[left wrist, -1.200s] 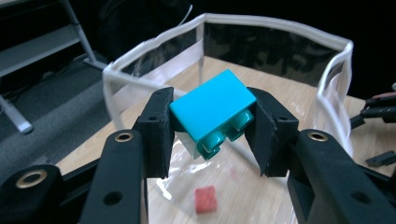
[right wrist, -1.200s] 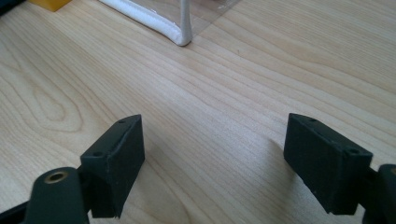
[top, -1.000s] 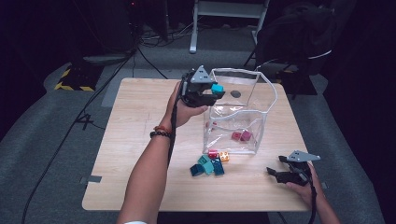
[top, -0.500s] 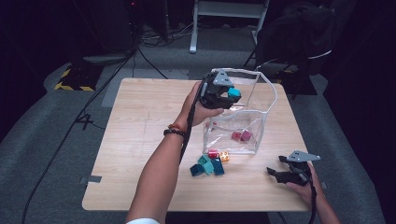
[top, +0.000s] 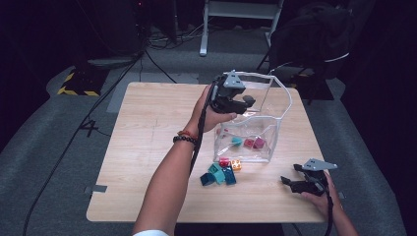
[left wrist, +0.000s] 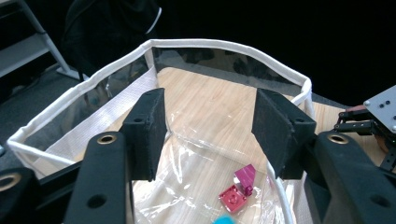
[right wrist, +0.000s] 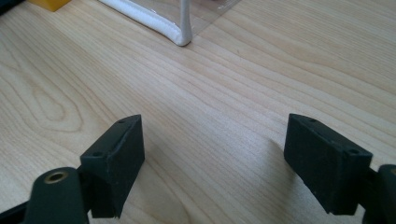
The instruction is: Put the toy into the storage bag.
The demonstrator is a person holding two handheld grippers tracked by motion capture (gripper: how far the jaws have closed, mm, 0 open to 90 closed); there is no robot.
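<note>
Left tongs (top: 244,102) hang over the clear bag (top: 275,86), jaws just opened, nothing between them. The loose bricks (top: 219,174) lie on the bench (top: 147,132) below-left, nearer this hand. Right tongs (top: 291,183) rest wide and empty.

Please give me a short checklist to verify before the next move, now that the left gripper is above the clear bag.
1. Left gripper jaws open, nothing between them: ok; they have just been opening.
2. Teal block inside the clear bag, beside the two pink blocks: ok.
3. Bag standing with its mouth open: ok.
4. More blocks waiting outside the bag on the table: ok, a small cluster lies in front of it.
5. Right gripper open and holding nothing, over bare table: ok.
6. Exact number of blocks in the cluster: cannot tell.
</note>
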